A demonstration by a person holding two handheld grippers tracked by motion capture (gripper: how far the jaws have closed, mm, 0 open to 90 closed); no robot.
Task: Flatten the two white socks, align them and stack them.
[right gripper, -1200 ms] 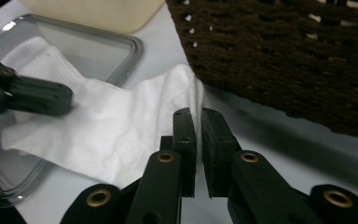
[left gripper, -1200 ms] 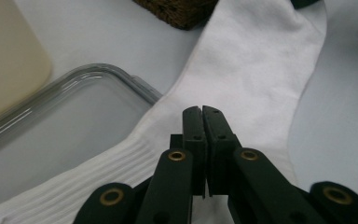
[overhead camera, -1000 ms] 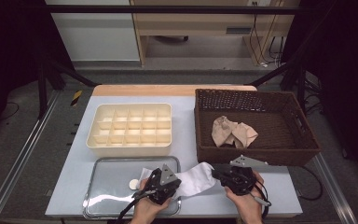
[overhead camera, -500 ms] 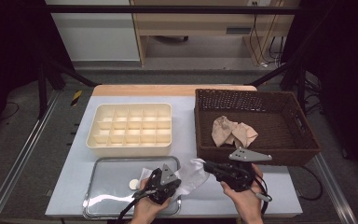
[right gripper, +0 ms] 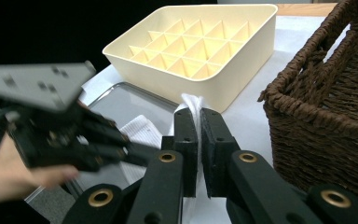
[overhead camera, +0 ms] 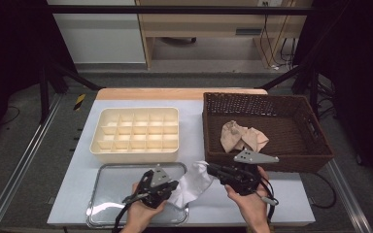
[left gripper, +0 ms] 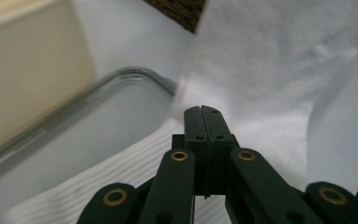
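Both hands have lifted since a second ago, stretching the white sock (overhead camera: pixel 193 183) between them above the metal tray (overhead camera: pixel 108 187); left tongs (overhead camera: pixel 174 185) and right tongs (overhead camera: pixel 211 168) each clamp one end, probably to straighten it for folding.

Divided tray (overhead camera: pixel 136 134) sat at 10 o'clock on the table (overhead camera: pixel 194 104); basket (overhead camera: pixel 267 130) at 2 o'clock, just right of it, with crumpled cloth (overhead camera: pixel 243 136) inside. Metal tray (overhead camera: pixel 111 187) lay at 7 o'clock, before the divided tray. Sock (overhead camera: pixel 190 183) hung at 6 o'clock, between left gripper (overhead camera: pixel 174 184) and right gripper (overhead camera: pixel 210 168), overlapping the metal tray's right edge.
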